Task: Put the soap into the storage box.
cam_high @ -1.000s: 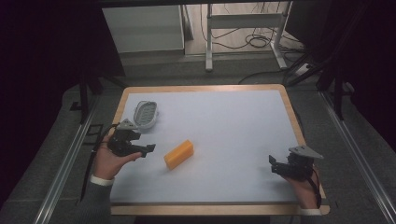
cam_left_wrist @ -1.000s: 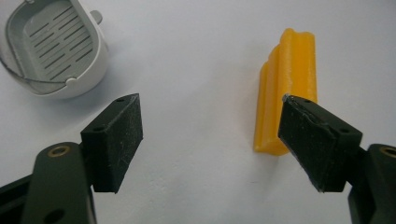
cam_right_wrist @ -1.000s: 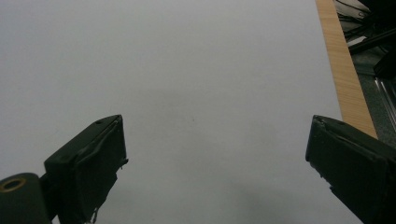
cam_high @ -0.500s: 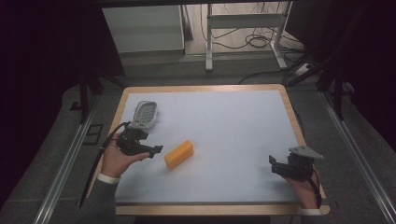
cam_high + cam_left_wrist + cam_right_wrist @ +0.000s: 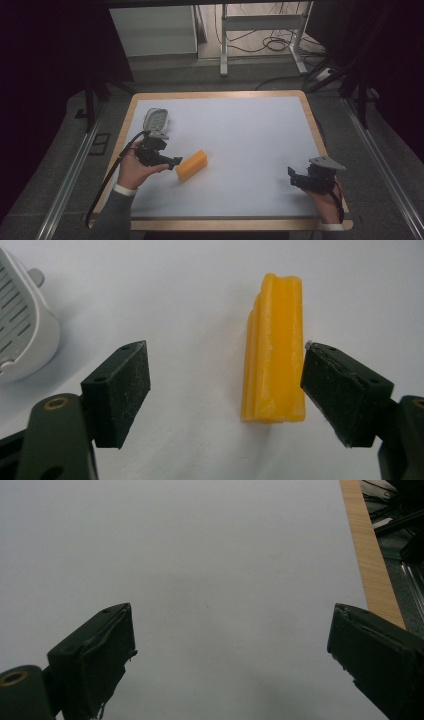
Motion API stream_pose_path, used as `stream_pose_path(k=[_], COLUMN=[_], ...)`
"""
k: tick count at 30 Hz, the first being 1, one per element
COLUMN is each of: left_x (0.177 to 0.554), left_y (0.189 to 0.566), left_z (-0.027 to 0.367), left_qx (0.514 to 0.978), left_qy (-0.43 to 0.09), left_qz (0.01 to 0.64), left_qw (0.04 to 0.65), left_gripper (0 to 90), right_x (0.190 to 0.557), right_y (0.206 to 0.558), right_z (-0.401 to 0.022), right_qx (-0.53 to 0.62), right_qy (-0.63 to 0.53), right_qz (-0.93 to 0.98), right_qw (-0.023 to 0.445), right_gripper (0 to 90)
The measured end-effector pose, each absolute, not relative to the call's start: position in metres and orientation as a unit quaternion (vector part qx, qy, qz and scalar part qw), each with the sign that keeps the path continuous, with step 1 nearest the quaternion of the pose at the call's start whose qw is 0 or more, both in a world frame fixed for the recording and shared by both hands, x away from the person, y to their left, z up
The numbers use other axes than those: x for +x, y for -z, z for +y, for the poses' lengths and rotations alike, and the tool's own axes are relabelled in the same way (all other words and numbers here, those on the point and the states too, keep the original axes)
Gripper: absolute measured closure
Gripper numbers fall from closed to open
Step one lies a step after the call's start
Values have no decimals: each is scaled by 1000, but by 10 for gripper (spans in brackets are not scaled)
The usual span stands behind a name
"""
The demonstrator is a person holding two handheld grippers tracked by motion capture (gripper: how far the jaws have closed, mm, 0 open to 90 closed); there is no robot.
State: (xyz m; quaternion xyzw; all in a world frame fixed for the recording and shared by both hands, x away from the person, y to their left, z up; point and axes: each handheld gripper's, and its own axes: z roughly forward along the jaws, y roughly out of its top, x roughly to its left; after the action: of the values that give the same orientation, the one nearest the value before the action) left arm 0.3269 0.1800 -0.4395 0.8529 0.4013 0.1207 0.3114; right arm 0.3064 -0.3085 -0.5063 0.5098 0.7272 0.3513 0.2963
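Approach of left gripper [image 5: 225, 390] to yellow bar [image 5: 275, 350], jaws apart.
Bar appears waxy, slick, dentable: grip mid-length across long flanks; right gripper [image 5: 230, 655] spread, idle.

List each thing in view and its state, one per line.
Left claw: open, jaws either side of the yellow bar, right jaw close to it.
Yellow bar: lying flat on the table, not gripped.
Grey dish: resting at the table's far left.
Right claw: open, holding nothing.
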Motion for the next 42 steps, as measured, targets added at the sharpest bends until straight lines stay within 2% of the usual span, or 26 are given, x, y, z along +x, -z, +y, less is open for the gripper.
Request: stream_pose_path(k=[17,33,42], left_x=[334,343,351], left_y=[445,463,479], left_z=[146,127,118], left_qx=[866,873,878], left_qy=[-120,-96,-83], left_qz=[381,386,390], left_qw=[302,283,265], left_gripper=[199,210,292], right_x=[306,307,308], right_y=[506,508,510], right_z=[-310,-309,-310], right_qx=[509,511,512], right_qy=[-351,-349,-346], right_qz=[728,729,729], right_qw=[295,294,294], right_gripper=[50,50,50])
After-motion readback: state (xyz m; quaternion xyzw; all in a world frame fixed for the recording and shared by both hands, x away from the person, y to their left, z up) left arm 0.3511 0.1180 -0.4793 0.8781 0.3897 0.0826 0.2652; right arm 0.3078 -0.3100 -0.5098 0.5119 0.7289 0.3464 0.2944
